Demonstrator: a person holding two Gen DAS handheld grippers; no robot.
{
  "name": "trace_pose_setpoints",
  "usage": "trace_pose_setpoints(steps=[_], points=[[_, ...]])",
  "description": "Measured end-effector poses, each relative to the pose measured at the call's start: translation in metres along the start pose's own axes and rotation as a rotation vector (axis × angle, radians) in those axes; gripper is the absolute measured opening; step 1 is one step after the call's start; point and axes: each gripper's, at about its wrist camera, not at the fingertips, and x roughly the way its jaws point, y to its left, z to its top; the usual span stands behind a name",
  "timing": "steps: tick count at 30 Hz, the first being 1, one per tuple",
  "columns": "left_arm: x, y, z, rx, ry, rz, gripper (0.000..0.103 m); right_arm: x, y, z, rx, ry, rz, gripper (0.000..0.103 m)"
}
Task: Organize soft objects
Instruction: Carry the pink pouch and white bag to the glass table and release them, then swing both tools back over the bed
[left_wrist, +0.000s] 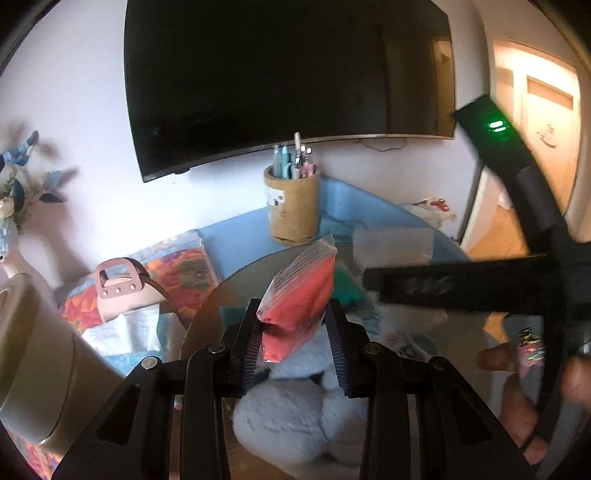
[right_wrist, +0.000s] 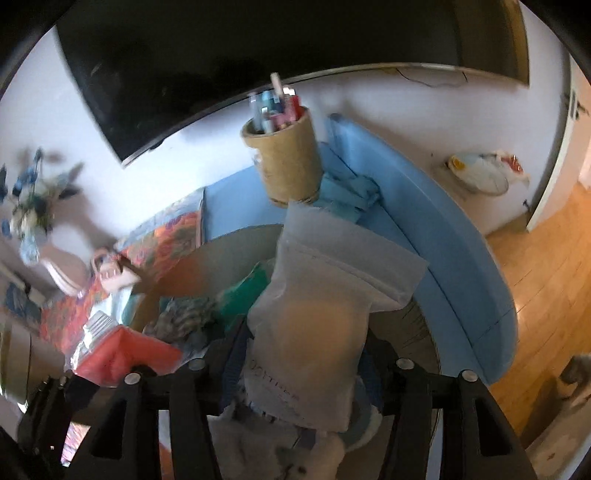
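- Two hand-held grippers are each gripping a pouch above a cluttered round counter (left_wrist: 207, 306) at the same moment.
- The left hand-held gripper (left_wrist: 295, 332) is clenching the lower end of a red-filled zip bag (left_wrist: 299, 291), which is standing tilted up and to the right between the jaws.
- The right hand-held gripper (right_wrist: 301, 369) is clamping a frosted pouch (right_wrist: 325, 314), which is rising upright in front of the lens and hiding the near middle of that view.
- A white plush toy (left_wrist: 295, 410) is lying on the counter directly beneath the left gripper; green cloth (right_wrist: 243, 295) and patterned fabric (right_wrist: 184, 314) are lying farther back.
- A cork pen holder (left_wrist: 293, 206) is standing at the far edge, below a wall-mounted dark screen (left_wrist: 288, 74); a blue cushion (right_wrist: 424, 229) is curving along the right.
- Risk, as a judgement: the slick red bag is being held only at one end, so it may be slipping free or swinging; both pouches are close together, so a collision between grippers is possible, and a sweep toward the far edge could be toppling the pen holder.
- Faint printed lettering is showing low on the frosted pouch, but it is too blurred to be read; no brand is legible.
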Motion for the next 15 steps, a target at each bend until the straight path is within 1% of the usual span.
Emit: trace_pose_setpoints(steps=[1, 2, 4, 5, 6, 7, 9, 11, 12, 15], points=[[0.003, 0.000, 0.000, -0.002, 0.001, 0.008, 0.034, 0.001, -0.005, 0.002, 0.019, -0.009, 0.016, 0.062], [0.009, 0.001, 0.001, -0.004, 0.007, 0.032, 0.043, 0.001, -0.009, 0.003, 0.032, -0.016, 0.030, 0.063], [0.017, -0.001, 0.003, -0.013, 0.015, 0.045, 0.050, 0.004, -0.015, 0.004, 0.050, -0.011, 0.055, 0.063], [0.019, -0.002, 0.002, -0.019, 0.014, 0.056, 0.063, 0.005, -0.017, 0.004, 0.058, 0.002, 0.055, 0.063], [0.025, -0.003, 0.003, -0.015, 0.013, 0.062, 0.073, 0.009, -0.020, 0.004, 0.072, 0.026, 0.047, 0.063], [0.027, -0.003, 0.003, -0.007, 0.017, 0.076, 0.076, 0.010, -0.022, 0.002, 0.085, 0.040, 0.043, 0.063], [0.033, -0.006, 0.004, 0.010, 0.030, 0.074, 0.077, 0.007, -0.026, -0.001, 0.095, 0.029, 0.054, 0.063], [0.029, -0.009, 0.003, 0.011, 0.023, 0.081, 0.079, 0.002, -0.027, -0.005, 0.105, 0.023, 0.071, 0.063], [0.029, -0.011, 0.003, 0.014, 0.021, 0.080, 0.083, -0.001, -0.028, -0.007, 0.110, 0.024, 0.075, 0.064], [0.023, -0.015, 0.003, 0.029, -0.001, 0.074, 0.085, -0.009, -0.034, -0.011, 0.150, 0.031, 0.077, 0.064]])
